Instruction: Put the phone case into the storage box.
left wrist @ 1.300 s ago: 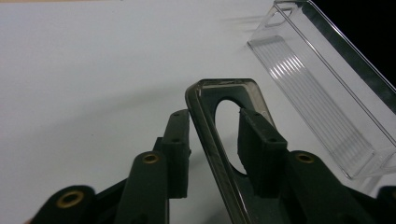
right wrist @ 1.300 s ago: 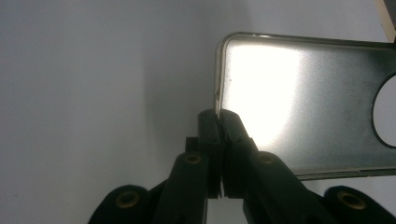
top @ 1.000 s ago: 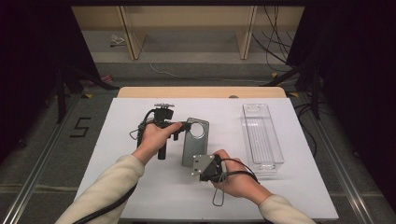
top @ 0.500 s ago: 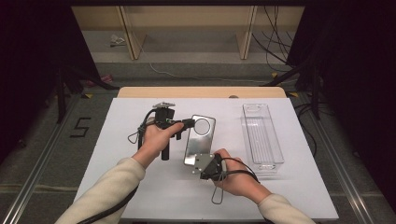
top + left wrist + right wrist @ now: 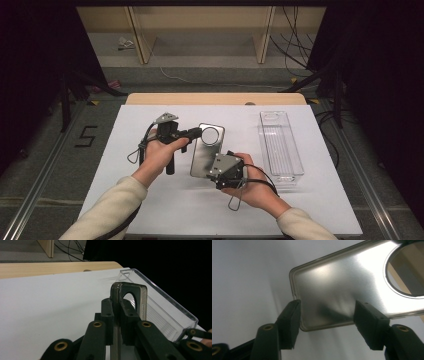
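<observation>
Above the white table (image 5: 150, 210), my left gripper (image 5: 192, 133) clamps the phone case (image 5: 206, 150) at its top edge, keeping it raised. My right gripper (image 5: 325, 322) has just been opening, so its jaws stand apart around the lower end, not pressing.

cream long sleeves (image 5: 107, 212) are covering both forearms. the left gripper (image 5: 192, 133) is showing matte black, a grey three-cornered plate (image 5: 166, 118) capping it, a thin cable (image 5: 140, 150) looping off. the right gripper (image 5: 212, 162) is wearing a grey plate too, black cable (image 5: 260, 175) trailing. brass-ringed screws (image 5: 97, 324) are glinting along black jaw links, blocky pads (image 5: 290, 315) tipping them.
</observation>
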The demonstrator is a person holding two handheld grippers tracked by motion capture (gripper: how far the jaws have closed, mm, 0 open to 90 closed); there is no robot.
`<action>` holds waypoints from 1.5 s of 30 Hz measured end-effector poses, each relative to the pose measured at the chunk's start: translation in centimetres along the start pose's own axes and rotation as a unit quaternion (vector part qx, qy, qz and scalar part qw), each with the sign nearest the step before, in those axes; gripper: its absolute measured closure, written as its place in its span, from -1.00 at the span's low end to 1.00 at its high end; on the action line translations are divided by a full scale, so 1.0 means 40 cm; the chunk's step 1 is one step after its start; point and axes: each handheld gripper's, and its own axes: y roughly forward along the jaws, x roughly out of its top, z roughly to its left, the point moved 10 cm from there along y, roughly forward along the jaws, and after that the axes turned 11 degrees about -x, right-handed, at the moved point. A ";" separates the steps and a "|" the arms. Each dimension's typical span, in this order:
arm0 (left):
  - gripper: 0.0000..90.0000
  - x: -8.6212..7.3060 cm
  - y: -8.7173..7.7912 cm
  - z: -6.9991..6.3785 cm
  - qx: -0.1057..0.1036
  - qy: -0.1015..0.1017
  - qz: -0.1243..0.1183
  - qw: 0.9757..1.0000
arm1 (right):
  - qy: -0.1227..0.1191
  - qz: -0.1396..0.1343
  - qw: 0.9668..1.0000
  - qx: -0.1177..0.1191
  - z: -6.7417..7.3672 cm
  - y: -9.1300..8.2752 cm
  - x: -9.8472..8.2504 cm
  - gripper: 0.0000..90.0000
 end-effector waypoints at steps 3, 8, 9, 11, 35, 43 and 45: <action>0.83 0.000 -0.015 -0.001 -0.002 0.012 -0.006 1.000 | 0.017 -0.009 1.000 -0.004 -0.007 0.001 0.005 -0.26; 0.83 0.006 -0.043 -0.006 0.005 0.038 -0.024 0.999 | 0.041 -0.022 0.999 -0.014 -0.022 -0.004 0.012 -0.35; 0.83 0.005 -0.048 -0.005 0.008 0.043 -0.026 0.999 | 0.046 -0.027 0.998 -0.016 -0.026 -0.005 0.015 -0.36; 0.83 0.002 -0.057 -0.001 0.014 0.052 -0.033 0.998 | 0.059 -0.030 0.998 -0.020 -0.034 -0.007 0.017 -0.38; 0.83 -0.027 -0.094 -0.003 0.013 0.063 -0.065 0.996 | 0.165 -0.038 0.985 -0.044 -0.096 -0.014 0.000 -0.49; 0.83 -0.026 -0.095 -0.007 0.012 0.070 -0.065 0.995 | 0.188 -0.035 0.981 -0.044 -0.105 -0.018 -0.004 -0.48; 0.83 -0.025 -0.095 -0.009 0.011 0.075 -0.065 0.995 | 0.190 -0.035 0.980 -0.042 -0.105 -0.018 -0.004 -0.48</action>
